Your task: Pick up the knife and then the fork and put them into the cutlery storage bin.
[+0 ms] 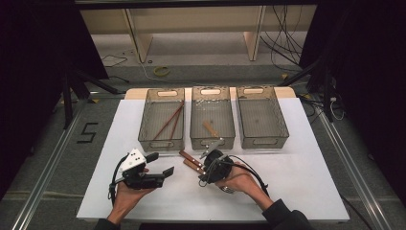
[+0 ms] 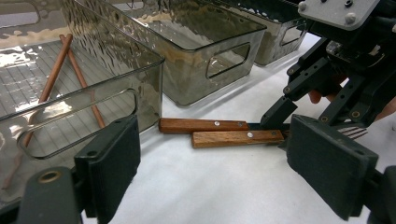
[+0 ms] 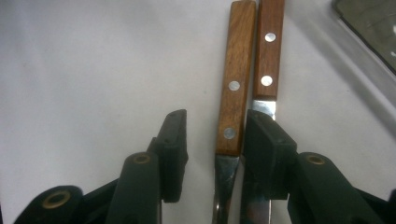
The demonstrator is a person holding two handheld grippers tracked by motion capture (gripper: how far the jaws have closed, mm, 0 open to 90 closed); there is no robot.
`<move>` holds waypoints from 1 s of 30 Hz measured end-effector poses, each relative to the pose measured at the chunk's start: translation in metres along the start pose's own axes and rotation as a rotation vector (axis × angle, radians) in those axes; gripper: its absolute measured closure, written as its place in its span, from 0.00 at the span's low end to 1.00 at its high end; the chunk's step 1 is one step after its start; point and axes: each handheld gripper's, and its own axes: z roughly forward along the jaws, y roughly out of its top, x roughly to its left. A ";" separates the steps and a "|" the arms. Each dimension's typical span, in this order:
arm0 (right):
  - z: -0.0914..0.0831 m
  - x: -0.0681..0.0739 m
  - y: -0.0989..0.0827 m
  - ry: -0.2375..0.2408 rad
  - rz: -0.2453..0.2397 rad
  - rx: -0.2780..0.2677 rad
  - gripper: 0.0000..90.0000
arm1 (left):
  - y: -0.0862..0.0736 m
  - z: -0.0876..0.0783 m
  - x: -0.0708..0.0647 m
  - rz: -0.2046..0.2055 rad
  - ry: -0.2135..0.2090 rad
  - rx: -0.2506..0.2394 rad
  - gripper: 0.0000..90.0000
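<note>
Right gripper view: two unmarked wood-handled utensils [image 3: 236, 84] lie parallel, handles pointing away, right gripper [image 3: 212, 140] jaws spread astride one; left gripper [image 2: 212, 172] jaws spread, empty.

Dim surroundings, bright tabletop, soft focus, glare

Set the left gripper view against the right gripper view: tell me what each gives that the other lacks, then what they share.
Left gripper view: three bins, chopsticks in the nearest, fork tines, and the right claw from outside, lowered over the handles. Right gripper view: that claw's open jaws straddling one of the handles, the other utensil's metal running under one jaw. Shared: both wooden handles side by side on the white table, beside a bin.
</note>
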 end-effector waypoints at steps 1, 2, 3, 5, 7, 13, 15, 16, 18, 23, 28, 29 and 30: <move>0.001 0.000 0.000 -0.005 -0.015 -0.001 0.67 | 0.000 0.000 0.000 0.003 -0.001 0.002 0.19; 0.001 0.000 0.000 -0.006 -0.014 0.001 0.67 | 0.000 0.000 0.000 0.002 0.000 0.001 0.19; 0.001 0.001 0.000 -0.011 -0.018 0.002 0.68 | 0.000 0.000 0.000 0.007 0.000 0.003 0.19; 0.001 0.001 0.000 -0.017 -0.017 0.006 0.69 | 0.000 0.000 -0.001 0.010 -0.001 0.004 0.19; 0.001 0.003 0.001 -0.021 -0.016 0.011 0.69 | 0.000 0.000 -0.002 0.010 -0.001 0.005 0.19; 0.005 0.006 0.003 -0.023 -0.032 0.028 0.72 | 0.000 0.000 -0.002 0.008 -0.002 0.005 0.19; 0.008 0.008 0.004 -0.037 -0.042 0.025 0.73 | 0.000 0.000 -0.002 0.008 -0.003 0.004 0.19; 0.008 0.009 0.004 -0.045 -0.050 0.031 0.74 | -0.001 0.000 -0.002 0.008 -0.003 0.005 0.19; 0.008 0.010 0.005 -0.062 -0.059 0.035 0.76 | -0.001 0.000 -0.002 0.008 -0.002 0.006 0.19; 0.008 0.011 0.005 -0.082 -0.067 0.043 0.80 | 0.000 0.000 -0.002 0.009 -0.002 0.004 0.19; 0.008 0.013 0.005 -0.101 -0.070 0.043 0.86 | 0.000 0.000 -0.002 0.012 -0.001 0.006 0.19; 0.008 0.013 0.005 -0.103 -0.071 0.043 0.86 | 0.000 0.000 -0.002 0.012 -0.001 0.005 0.19; 0.009 0.014 0.005 -0.105 -0.074 0.042 0.86 | 0.000 0.000 -0.002 0.012 -0.001 0.004 0.19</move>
